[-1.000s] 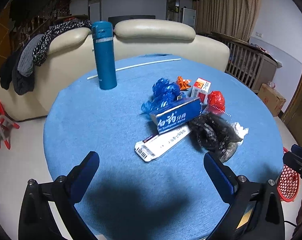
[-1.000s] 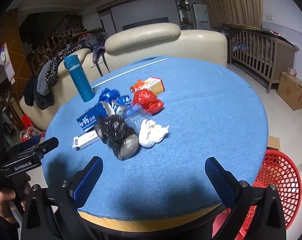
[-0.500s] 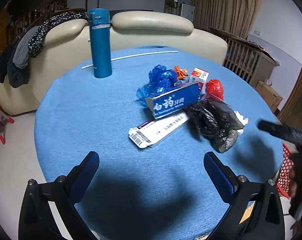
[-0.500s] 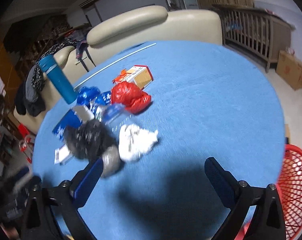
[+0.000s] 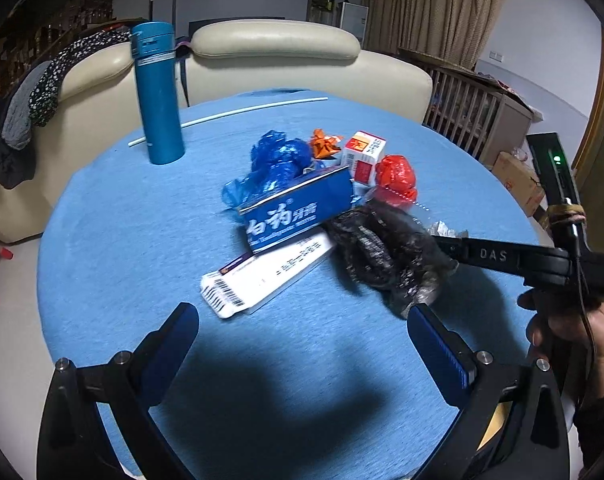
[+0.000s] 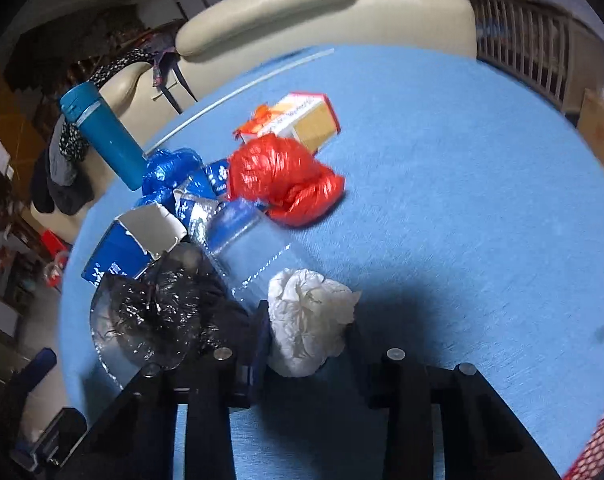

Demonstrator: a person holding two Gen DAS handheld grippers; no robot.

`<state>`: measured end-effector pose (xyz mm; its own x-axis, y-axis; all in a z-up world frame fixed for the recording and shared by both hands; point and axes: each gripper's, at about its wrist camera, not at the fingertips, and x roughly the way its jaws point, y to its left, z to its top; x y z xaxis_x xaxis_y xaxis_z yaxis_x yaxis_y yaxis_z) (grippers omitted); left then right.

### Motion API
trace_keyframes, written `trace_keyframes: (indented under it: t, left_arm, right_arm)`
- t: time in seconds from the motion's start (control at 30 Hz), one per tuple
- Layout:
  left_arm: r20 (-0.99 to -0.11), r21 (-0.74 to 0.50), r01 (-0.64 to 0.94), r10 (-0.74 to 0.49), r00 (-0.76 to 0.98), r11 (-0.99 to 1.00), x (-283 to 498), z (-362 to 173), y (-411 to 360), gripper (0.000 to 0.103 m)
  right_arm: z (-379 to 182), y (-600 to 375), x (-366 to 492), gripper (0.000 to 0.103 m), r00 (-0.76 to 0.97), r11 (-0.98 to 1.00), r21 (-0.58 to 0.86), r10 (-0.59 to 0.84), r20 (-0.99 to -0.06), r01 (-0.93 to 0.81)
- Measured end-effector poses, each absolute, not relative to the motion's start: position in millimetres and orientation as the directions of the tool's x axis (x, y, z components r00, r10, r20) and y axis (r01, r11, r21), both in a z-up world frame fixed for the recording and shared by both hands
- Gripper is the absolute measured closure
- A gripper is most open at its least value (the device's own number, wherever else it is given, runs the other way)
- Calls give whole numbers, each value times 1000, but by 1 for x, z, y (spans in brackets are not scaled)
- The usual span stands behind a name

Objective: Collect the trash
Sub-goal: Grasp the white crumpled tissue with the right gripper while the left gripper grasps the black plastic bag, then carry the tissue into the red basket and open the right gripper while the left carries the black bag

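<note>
A round desk (image 5: 113, 216) covered in fuzzy blue cloth carries a loose heap of trash. The right tongs (image 6: 306, 340) are clenched on a crumpled white tissue wad (image 6: 308, 316), soft and lumpy, with one dark finger on each side of it. The wad has no clear long axis.

Just left of the right tongs lies a crinkly black plastic bag (image 6: 161, 312), glossy and partly inside clear film. Beyond the right tongs sits a shiny red plastic bag (image 6: 281, 176), knotted into a ball. Past it lies a small cardboard carton (image 6: 306, 120), its long side running away to the right.

The left tongs (image 5: 302, 344) hang released over bare cloth, their blue-padded fingers wide apart and holding nothing. Ahead of them a flat white box (image 5: 261, 276) with a barcode lies slantwise, its long axis rising to the right. A blue toothpaste box (image 5: 297, 212) rests on it, slanted likewise. Behind that is a crumpled blue bag (image 5: 277, 160). Farther left a teal cylinder flask (image 5: 157, 92) stands upright.
</note>
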<state>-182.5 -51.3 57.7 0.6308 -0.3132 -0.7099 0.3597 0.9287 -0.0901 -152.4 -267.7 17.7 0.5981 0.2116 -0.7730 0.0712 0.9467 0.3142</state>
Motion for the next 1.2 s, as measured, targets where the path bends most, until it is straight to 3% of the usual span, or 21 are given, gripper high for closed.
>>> trace_keyframes:
  t: [0.37, 0.53, 0.57, 0.6, 0.63, 0.67, 0.83, 1.2]
  left_arm:
    - [-745, -92, 412, -337, 575, 907, -165, 47, -131, 0]
    - [-804, -58, 354, -254, 538, 933, -143, 24, -161, 0]
    - [-822, -53, 335, -232, 521, 941, -138, 18, -163, 2]
    - [-829, -65, 330, -236, 508, 942, -137, 13, -164, 11]
    - [-835, -76, 332, -242, 493, 940, -135, 11, -163, 40]
    - [-828, -38, 332, -216, 518, 942, -138, 13, -164, 55]
    - [-831, -86, 337, -254, 495, 937, -149, 19, -150, 62]
    - [-770, -50, 371, -272, 578, 927, -194, 62, -130, 63]
  right_arm:
    - [32, -346, -207, 65, 677, 906, 378, 158, -719, 190]
    - [39, -362, -231, 65, 695, 894, 402, 160, -701, 200]
    - [39, -364, -234, 65, 698, 893, 402, 158, -699, 201]
    - [39, -364, -237, 65, 699, 892, 404, 158, -697, 201]
    - [38, -365, -239, 65, 699, 891, 407, 160, -697, 201]
    - [37, -365, -242, 65, 700, 890, 409, 161, -696, 201]
    - [33, -362, -253, 65, 702, 886, 419, 168, -692, 201]
    - [51, -345, -288, 65, 736, 893, 414, 162, -657, 173]
